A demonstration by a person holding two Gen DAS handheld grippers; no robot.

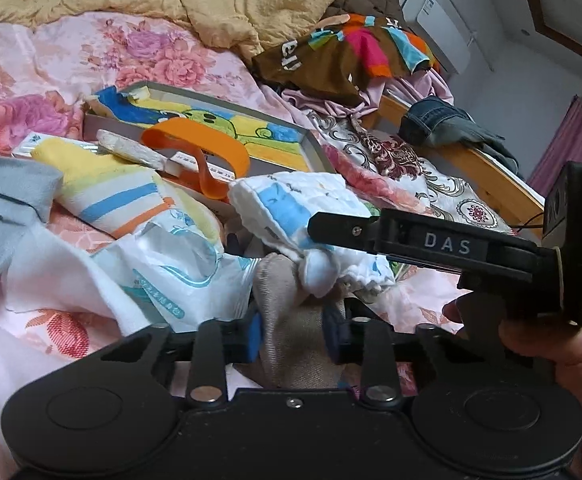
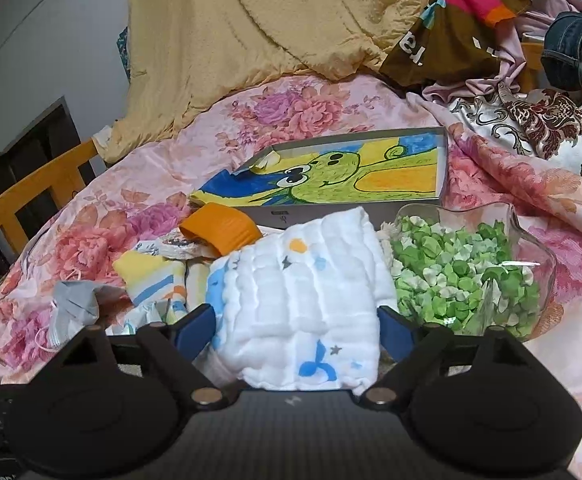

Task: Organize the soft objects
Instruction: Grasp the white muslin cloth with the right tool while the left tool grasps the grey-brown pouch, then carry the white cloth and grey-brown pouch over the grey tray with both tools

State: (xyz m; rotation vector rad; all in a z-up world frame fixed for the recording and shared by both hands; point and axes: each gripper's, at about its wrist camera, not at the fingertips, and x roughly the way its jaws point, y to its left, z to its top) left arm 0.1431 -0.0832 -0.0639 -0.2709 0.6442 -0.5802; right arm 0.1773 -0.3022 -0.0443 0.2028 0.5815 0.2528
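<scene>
Between the left gripper (image 1: pixel 293 336) pads sits a pinched grey cloth (image 1: pixel 291 308), while the right gripper (image 2: pixel 295 328), jaws wide, brackets the white quilted cloth (image 2: pixel 303 292) on the bed (image 2: pixel 131 208), contact unclear.

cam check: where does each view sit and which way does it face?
Left wrist: on the left tongs, looking along them over the bed; pads pinch a beige sock; right tongs and a hand show at right.
Right wrist: on the right tongs, facing the headboard end, straddling the white muslin cloth.
Shared: muslin cloth, frog drawing box, orange strap.
</scene>
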